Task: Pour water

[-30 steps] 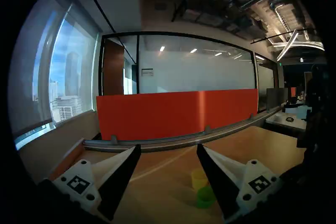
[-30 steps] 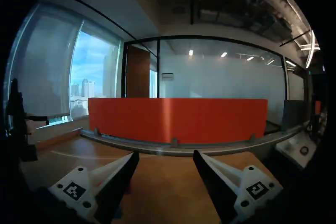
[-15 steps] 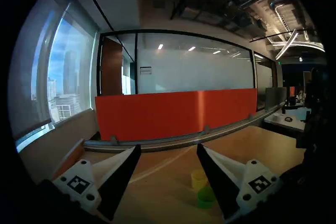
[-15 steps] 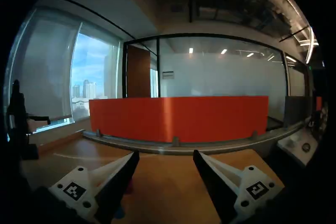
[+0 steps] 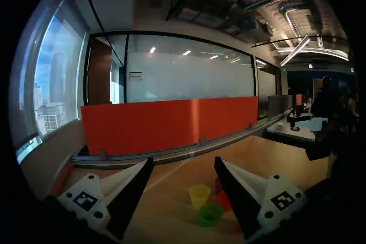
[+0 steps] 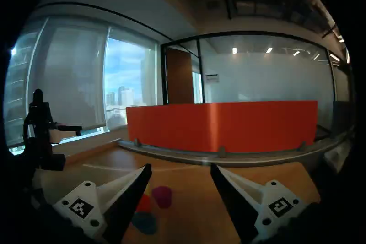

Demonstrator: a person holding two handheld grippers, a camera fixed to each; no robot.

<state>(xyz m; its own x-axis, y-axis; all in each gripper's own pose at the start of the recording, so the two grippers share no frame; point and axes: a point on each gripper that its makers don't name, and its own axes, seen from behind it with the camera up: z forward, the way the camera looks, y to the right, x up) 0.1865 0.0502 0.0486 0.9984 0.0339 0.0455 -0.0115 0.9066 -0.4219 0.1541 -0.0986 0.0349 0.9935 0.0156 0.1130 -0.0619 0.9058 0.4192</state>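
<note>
Wooden table (image 5: 274,152) ends at an orange partition (image 5: 169,125) along its far edge. Left gripper (image 5: 183,160) and right gripper (image 6: 180,167) hang above it, jaws wide apart, empty. Yellow cup (image 5: 199,194) and green cup (image 5: 210,213) stand upright, side by side, with bare wood to their left.

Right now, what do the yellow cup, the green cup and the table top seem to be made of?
The yellow cup looks like plastic, slightly translucent: its wall glows with light. The green cup seems the same plastic, smooth and evenly coloured. The table top looks like wood or wood-look laminate, pale brown with a soft sheen; I cannot tell which.
</note>
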